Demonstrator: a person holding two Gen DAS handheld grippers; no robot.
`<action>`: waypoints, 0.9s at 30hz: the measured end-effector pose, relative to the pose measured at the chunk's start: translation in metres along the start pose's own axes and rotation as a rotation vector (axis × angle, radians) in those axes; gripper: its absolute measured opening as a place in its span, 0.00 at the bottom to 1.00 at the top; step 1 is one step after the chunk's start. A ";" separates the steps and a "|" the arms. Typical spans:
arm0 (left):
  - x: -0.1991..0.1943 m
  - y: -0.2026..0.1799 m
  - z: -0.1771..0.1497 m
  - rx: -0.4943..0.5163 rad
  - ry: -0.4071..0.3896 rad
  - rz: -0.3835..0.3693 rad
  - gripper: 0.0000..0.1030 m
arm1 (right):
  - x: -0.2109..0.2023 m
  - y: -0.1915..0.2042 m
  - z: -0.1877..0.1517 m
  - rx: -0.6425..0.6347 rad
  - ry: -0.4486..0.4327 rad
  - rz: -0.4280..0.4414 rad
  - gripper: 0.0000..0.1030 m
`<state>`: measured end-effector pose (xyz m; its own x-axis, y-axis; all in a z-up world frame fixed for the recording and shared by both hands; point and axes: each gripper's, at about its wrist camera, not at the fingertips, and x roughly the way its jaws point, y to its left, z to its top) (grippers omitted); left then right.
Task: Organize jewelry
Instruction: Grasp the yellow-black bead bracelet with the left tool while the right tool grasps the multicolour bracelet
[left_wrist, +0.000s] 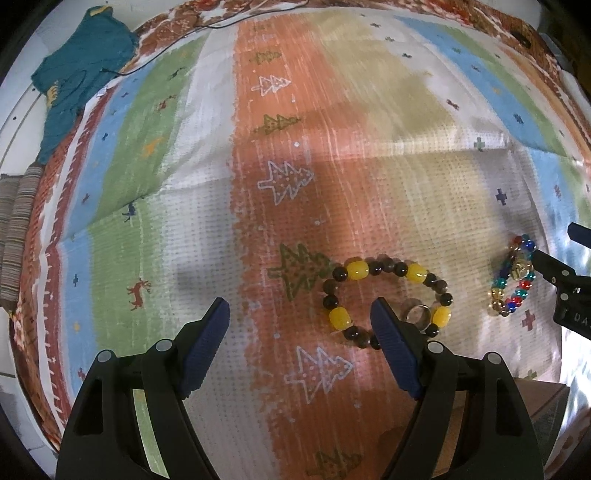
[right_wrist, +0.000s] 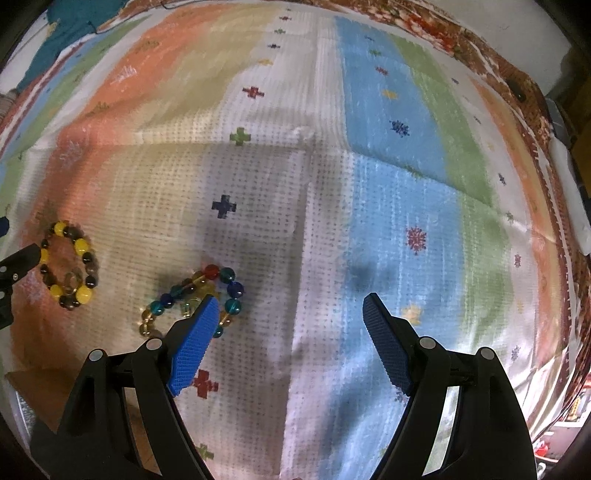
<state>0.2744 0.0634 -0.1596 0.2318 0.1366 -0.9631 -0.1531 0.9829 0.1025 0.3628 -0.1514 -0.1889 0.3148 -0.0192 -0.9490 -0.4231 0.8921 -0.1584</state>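
A bracelet of yellow and dark beads (left_wrist: 388, 273) lies flat on the patterned cloth, with a silver ring (left_wrist: 417, 314) inside its loop. My left gripper (left_wrist: 299, 306) hangs open above the cloth just left of it, the right fingertip overlapping the bracelet's loop. A second bracelet of multicoloured glass beads (left_wrist: 513, 280) lies further right. In the right wrist view that multicoloured bracelet (right_wrist: 195, 295) sits under the left fingertip of my open right gripper (right_wrist: 291, 302). The yellow bracelet (right_wrist: 70, 269) and its ring (right_wrist: 72, 278) lie at the left there. Nothing is between either pair of fingers.
A striped, printed cloth (left_wrist: 288, 155) covers the whole work surface. A teal garment (left_wrist: 77, 70) lies at the far left corner. A brown cardboard piece (left_wrist: 539, 402) shows at the near edge. The other gripper's black body (left_wrist: 569, 291) stands beside the multicoloured bracelet.
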 end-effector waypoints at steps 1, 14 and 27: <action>0.001 -0.001 0.000 0.004 0.003 0.001 0.75 | 0.001 0.000 0.000 -0.001 0.001 0.003 0.78; 0.024 0.001 0.000 0.001 0.035 -0.015 0.57 | 0.009 0.010 0.002 -0.039 0.013 0.036 0.56; 0.008 0.001 0.001 -0.037 0.020 -0.091 0.11 | -0.004 0.027 -0.004 -0.086 -0.027 0.053 0.11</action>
<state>0.2768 0.0658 -0.1671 0.2274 0.0440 -0.9728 -0.1674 0.9859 0.0055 0.3471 -0.1284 -0.1908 0.3121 0.0396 -0.9492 -0.5108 0.8494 -0.1326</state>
